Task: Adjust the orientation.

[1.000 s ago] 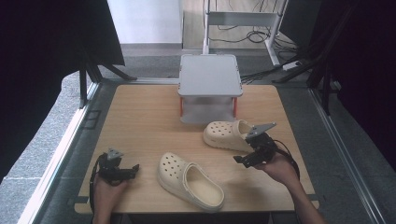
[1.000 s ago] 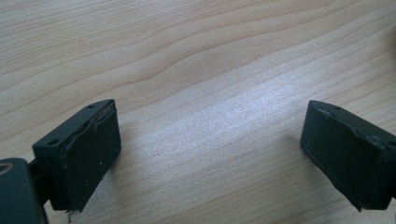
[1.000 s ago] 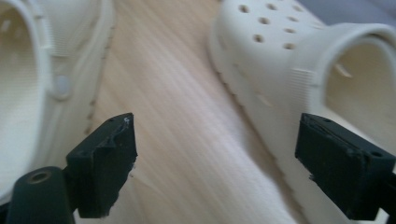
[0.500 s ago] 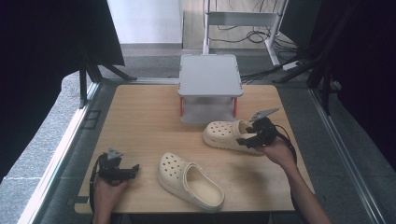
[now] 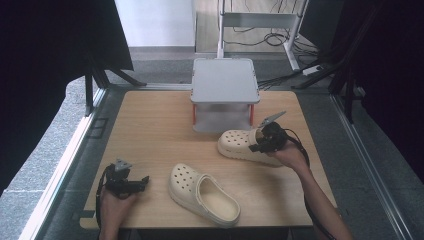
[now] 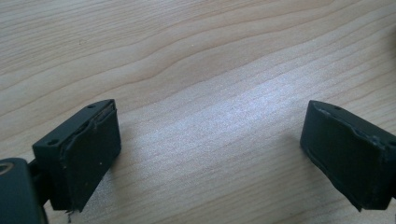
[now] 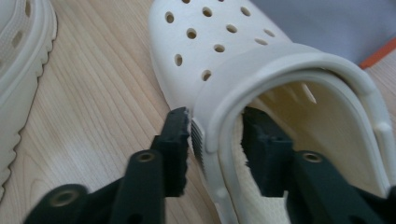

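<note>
Two cream clogs lie on the wooden table [image 5: 150, 125]. The far clog [image 5: 239, 142] sits just in front of the grey box, toe to the left. My right gripper [image 5: 260, 143] is at its heel end. In the right gripper view the right gripper [image 7: 217, 125] has one jaw outside the clog [image 7: 219, 42] and one inside, and the jaws have just been closing onto its side wall and folded strap. The near clog [image 5: 202, 192] lies by the front edge. My left gripper [image 5: 141, 181] rests open at the front left, and the left gripper [image 6: 210, 154] has bare wood between its pads.
A grey lidded box [image 5: 223, 80] with orange corners stands at the back middle of the table, right behind the far clog. The near clog's edge [image 7: 18, 56] shows at the left of the right gripper view. Metal frame rails border the table's sides.
My right hand moved up the table and left to the far clog's heel, and its jaws closed on the clog's side wall. The left hand and the near clog stayed put.
</note>
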`<state>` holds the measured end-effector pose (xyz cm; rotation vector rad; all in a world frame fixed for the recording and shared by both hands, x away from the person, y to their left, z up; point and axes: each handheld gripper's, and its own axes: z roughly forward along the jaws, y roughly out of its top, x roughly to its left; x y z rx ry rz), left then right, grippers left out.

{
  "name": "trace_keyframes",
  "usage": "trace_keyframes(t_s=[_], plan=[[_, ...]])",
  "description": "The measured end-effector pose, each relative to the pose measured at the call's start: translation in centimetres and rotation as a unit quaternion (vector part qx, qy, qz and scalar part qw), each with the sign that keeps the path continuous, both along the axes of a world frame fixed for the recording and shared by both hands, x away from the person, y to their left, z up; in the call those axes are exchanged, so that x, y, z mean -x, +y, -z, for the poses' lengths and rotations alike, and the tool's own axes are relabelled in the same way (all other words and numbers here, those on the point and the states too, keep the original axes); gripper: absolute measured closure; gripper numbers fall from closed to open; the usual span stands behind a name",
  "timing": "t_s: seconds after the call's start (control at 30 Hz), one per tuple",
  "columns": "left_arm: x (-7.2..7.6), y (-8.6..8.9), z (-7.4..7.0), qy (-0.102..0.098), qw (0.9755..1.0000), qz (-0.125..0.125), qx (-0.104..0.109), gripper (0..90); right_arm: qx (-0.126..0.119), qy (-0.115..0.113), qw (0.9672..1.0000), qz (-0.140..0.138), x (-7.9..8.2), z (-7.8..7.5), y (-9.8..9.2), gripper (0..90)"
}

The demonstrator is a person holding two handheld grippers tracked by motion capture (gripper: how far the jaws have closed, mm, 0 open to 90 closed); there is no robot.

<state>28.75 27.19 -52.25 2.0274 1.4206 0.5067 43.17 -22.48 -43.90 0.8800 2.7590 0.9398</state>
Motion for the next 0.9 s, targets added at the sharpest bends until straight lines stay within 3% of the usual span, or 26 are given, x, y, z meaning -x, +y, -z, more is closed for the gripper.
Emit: trace_keyframes(t_s=[0.2, 0.43, 0.73, 0.9], plan=[[0.0, 0.0, 0.0, 0.000, 1.0000, 0.000, 0.000, 5.0, 0.007, 0.003, 1.0000, 0.000, 0.2, -0.1, 0.4, 75.1], [0.0, 0.0, 0.0, 0.000, 1.0000, 0.000, 0.000, 5.0, 0.003, -0.001, 0.9999, 0.017, 1.3, -1.0, 1.2, 76.0], [0.0, 0.0, 0.0, 0.000, 1.0000, 0.000, 0.000, 5.0, -0.006, -0.005, 0.9992, 0.039, 3.8, -3.4, 3.3, 76.0], [0.0, 0.0, 0.0, -0.001, 1.0000, 0.001, -0.001, 5.0, -0.013, -0.014, 0.9994, 0.028, 5.6, -4.2, 5.4, 75.9]])
